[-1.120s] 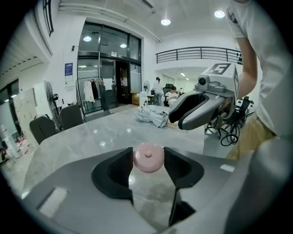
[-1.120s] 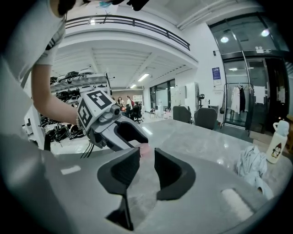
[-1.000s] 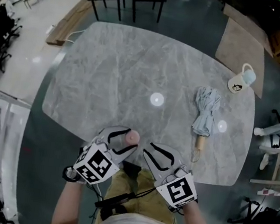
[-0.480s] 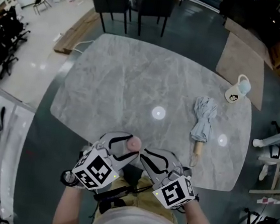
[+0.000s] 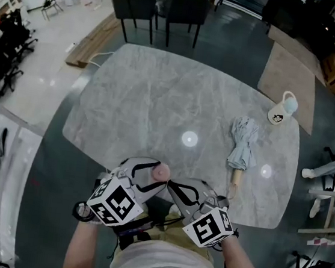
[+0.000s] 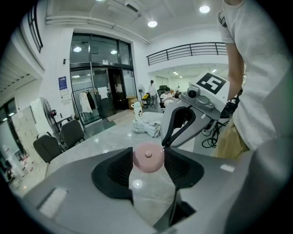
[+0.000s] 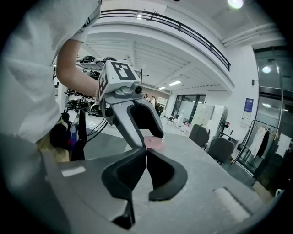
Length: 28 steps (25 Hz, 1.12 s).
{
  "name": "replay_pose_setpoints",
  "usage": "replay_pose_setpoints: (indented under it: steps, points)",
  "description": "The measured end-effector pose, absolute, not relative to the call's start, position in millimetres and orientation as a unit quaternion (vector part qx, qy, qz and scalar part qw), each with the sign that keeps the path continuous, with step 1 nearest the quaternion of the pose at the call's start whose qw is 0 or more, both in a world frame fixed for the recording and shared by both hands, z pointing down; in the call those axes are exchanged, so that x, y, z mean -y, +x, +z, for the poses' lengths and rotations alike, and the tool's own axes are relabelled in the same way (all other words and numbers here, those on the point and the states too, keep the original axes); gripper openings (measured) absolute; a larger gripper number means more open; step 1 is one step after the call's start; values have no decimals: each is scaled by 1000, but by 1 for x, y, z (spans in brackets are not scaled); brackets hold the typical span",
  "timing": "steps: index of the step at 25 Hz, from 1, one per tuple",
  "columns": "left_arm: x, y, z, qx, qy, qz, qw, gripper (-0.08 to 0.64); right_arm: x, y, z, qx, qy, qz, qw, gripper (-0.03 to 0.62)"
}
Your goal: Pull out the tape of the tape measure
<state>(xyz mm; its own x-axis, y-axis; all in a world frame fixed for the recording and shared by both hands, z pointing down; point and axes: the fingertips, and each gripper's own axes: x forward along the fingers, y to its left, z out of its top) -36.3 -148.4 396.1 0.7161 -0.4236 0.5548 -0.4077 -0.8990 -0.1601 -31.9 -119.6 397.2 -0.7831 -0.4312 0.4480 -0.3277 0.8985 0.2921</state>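
One folded umbrella [image 5: 242, 142] lies right of the tape measure [image 5: 161, 171].

Near edge of table [image 5: 147, 103]: tape measure [image 5: 161, 171] between the jaws of the left tongs [image 5: 160, 174]. Right of it and farther back, umbrella [image 5: 242, 142] lying on table. Beyond umbrella, at far right edge, mug [image 5: 281, 111]. Behind table's far side, chairs [image 5: 134, 3] side by side.

The jaws of the right gripper [image 5: 170, 184], wide apart a second ago, are closing, their tips now almost together at the edge of the pink tape measure [image 5: 161, 171]. Nothing shows between them. The head view has lifted, showing the chairs [image 5: 135, 5] whole.
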Motion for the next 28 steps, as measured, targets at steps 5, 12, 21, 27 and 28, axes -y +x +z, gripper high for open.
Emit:
replay_pose_setpoints:
  steps: [5,12,21,27,28]
  points:
    - [153,-35,394,-240,-922,-303,24,232,125,-29,397,939,215,-75,258,5]
    - [158,-43,401,-263,-915,-306,15,232,133,-21,404,931,259,-34,255,5]
    - [172,-87,417,-317,-897,-307,-25,232,153,23,410,906,336,12,259,3]
    - [187,-123,430,-352,-879,-319,-42,232,165,67,416,876,396,29,273,3]
    - [189,-129,433,-358,-876,-321,-44,232,167,76,418,869,408,31,276,3]
